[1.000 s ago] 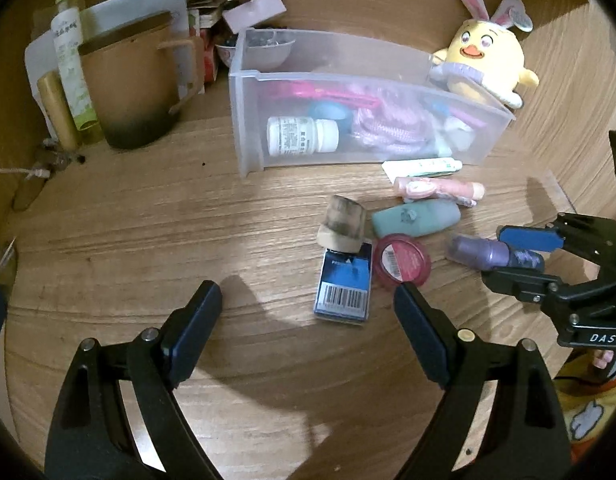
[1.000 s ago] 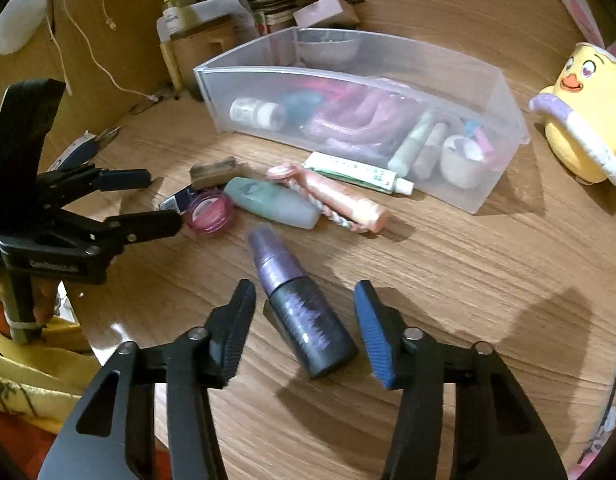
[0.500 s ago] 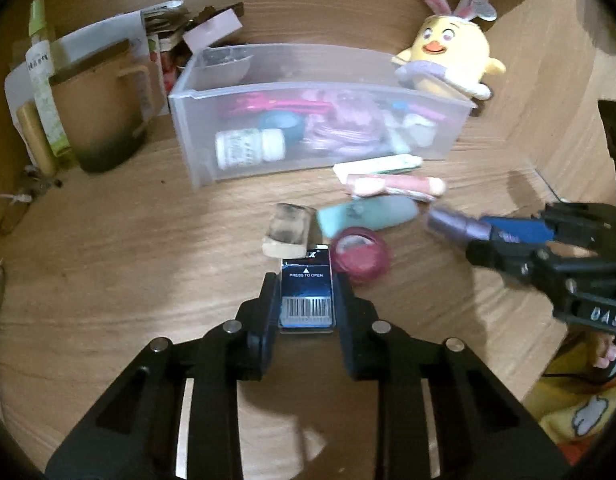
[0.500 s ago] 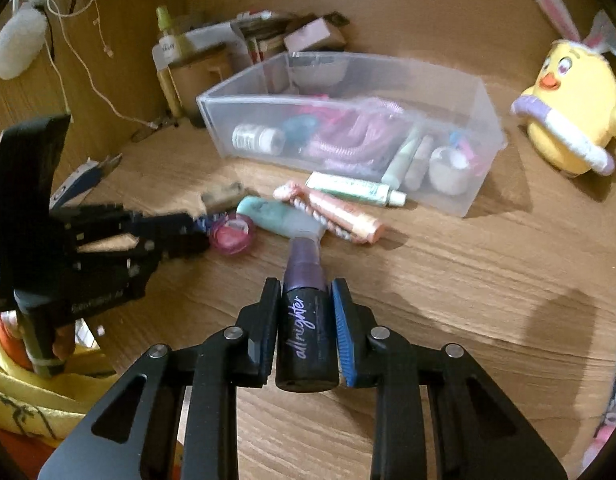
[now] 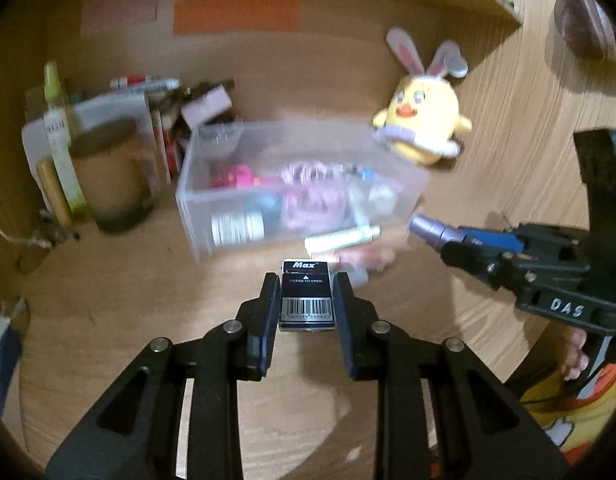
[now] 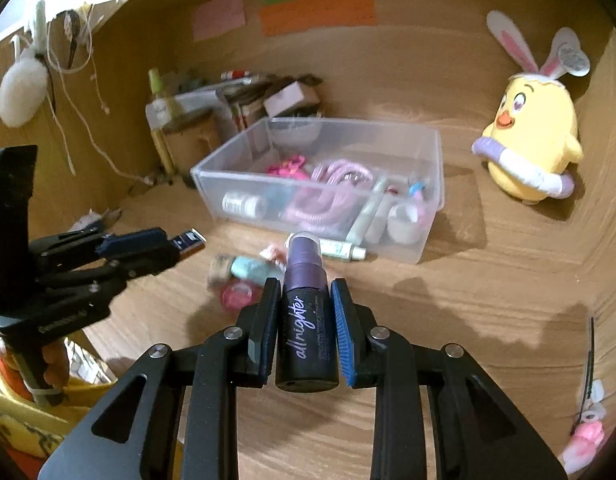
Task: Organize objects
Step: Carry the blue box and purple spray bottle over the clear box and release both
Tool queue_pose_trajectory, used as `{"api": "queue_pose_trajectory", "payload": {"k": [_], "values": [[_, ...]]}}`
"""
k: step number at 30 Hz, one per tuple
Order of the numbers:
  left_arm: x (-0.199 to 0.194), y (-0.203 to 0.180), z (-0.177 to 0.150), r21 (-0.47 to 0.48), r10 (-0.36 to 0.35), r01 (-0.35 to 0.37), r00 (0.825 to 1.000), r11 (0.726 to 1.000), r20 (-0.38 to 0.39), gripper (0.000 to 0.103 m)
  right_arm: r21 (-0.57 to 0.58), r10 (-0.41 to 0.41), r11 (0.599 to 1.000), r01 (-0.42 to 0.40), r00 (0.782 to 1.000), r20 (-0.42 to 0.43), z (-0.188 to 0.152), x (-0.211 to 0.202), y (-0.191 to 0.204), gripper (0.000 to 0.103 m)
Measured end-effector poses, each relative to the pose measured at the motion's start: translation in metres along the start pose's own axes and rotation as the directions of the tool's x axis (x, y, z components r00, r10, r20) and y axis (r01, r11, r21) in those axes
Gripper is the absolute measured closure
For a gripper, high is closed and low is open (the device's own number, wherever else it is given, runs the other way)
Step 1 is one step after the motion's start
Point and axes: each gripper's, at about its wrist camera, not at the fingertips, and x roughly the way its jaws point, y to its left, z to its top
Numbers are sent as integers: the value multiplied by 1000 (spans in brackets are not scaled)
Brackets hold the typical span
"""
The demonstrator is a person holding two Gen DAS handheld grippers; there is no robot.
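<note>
Above the wooden desk (image 6: 488, 280), both grippers clamp items near the clear bin (image 6: 436, 168).

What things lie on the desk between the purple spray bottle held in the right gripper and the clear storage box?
In the right wrist view, a white tube, a teal bottle and a pink item lie between the spray bottle and the storage box.

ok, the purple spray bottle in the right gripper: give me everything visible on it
The spray bottle is small and cylindrical, with a dark glossy body, lilac "all nighter" script along its length, and a purple pump neck under a clear cap. It looks like plastic. The right gripper is shut on the body, one pad on each side, base toward the camera, cap pointing away toward the clear bin. It is lifted off the desk. In the left wrist view only its purple top shows.
</note>
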Motion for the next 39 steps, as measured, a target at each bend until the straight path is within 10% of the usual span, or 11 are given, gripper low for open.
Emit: {"api": "queue_pose_trajectory", "payload": {"k": [15, 39], "values": [[12, 30, 72, -70, 13, -4, 992, 998, 129, 76, 44, -67, 997, 63, 993, 93, 58, 9, -23, 80], [107, 32, 88, -48, -27, 24, 998, 999, -62, 70, 4, -129, 992, 130, 992, -5, 87, 89, -34, 68]]}}
